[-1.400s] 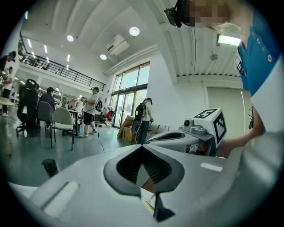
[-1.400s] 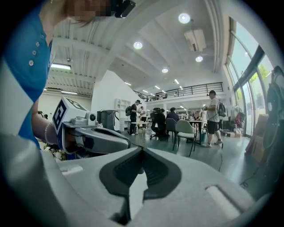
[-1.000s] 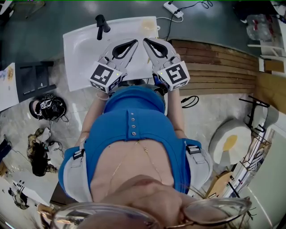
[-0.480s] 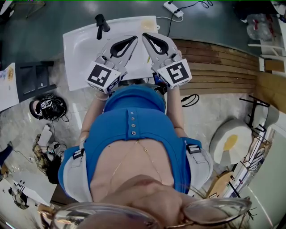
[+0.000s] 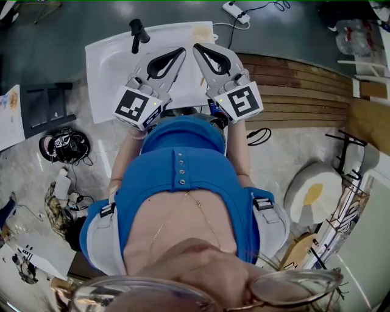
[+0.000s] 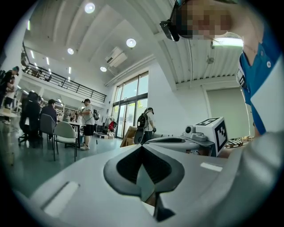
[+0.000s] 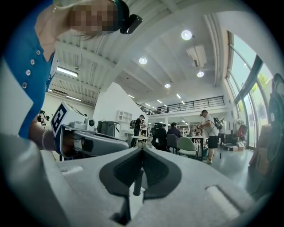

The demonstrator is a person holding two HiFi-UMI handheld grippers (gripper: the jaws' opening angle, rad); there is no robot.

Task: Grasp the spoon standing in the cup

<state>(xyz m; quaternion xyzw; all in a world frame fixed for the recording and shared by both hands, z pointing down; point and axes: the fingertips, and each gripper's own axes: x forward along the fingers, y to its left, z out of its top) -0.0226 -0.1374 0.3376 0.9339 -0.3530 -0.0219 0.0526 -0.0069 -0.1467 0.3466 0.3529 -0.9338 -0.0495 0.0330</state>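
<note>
On the far left of the white table [image 5: 109, 73] lies a dark object [image 5: 138, 33] with a stick-like part; I cannot tell whether it is the cup with the spoon. My left gripper [image 5: 184, 52] and right gripper [image 5: 196, 47] hang side by side over the table's middle, tips nearly meeting, both short of the dark object. The left gripper [image 6: 142, 147] is shut with nothing in it. The right gripper [image 7: 142, 150] is shut too. A thin dark rod [image 7: 138, 179] shows through the hollow behind its tips; what it is I cannot tell.
A yellowish stain [image 5: 202, 33] marks the table's far right corner. Wooden planks [image 5: 292, 91] lie to the right, a power strip [image 5: 236, 12] beyond the table. A black bag [image 5: 64, 146] sits on the floor at left. People and chairs [image 7: 188, 144] fill the hall.
Both grippers have drifted slightly: the left one's marker cube moved a little left and the right one's a little right and up. Jaws stayed shut.
</note>
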